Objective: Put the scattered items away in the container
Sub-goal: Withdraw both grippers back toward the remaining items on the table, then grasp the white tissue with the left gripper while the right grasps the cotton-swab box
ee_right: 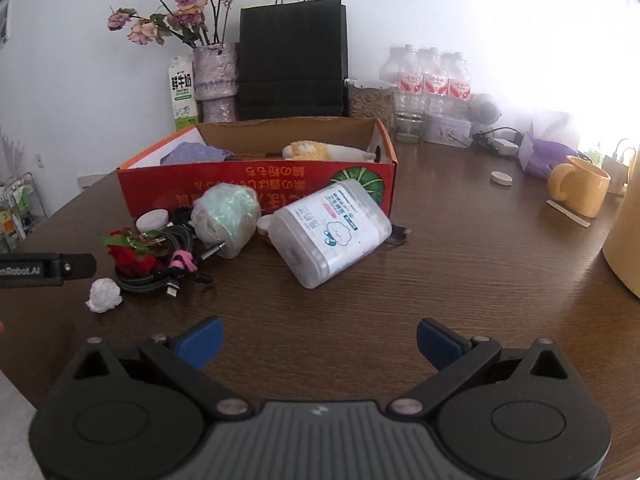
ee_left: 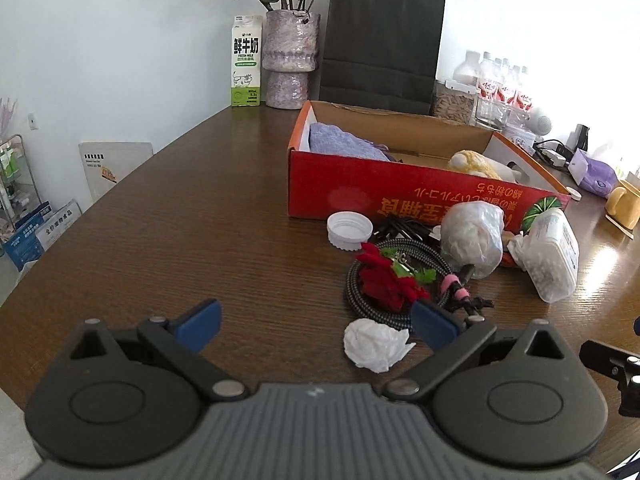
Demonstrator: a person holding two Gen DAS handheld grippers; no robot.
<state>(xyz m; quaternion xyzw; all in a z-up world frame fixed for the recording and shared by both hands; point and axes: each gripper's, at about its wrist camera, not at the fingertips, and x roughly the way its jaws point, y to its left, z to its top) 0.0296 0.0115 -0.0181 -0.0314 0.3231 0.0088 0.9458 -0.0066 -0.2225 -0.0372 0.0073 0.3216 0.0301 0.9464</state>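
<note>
Both grippers level above table point(ee_right: 460, 264), jaws spread, empty. Left gripper point(ee_left: 316, 326) near crumpled tissue point(ee_left: 374, 344); right gripper point(ee_right: 318, 340) faces plastic jar point(ee_right: 332, 232). Scattered items lie before red box point(ee_left: 360, 184). Only right view shows yellow mug point(ee_right: 580, 186) whole.

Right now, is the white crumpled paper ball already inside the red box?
No, the paper ball lies on the table, well in front of the red box.
</note>
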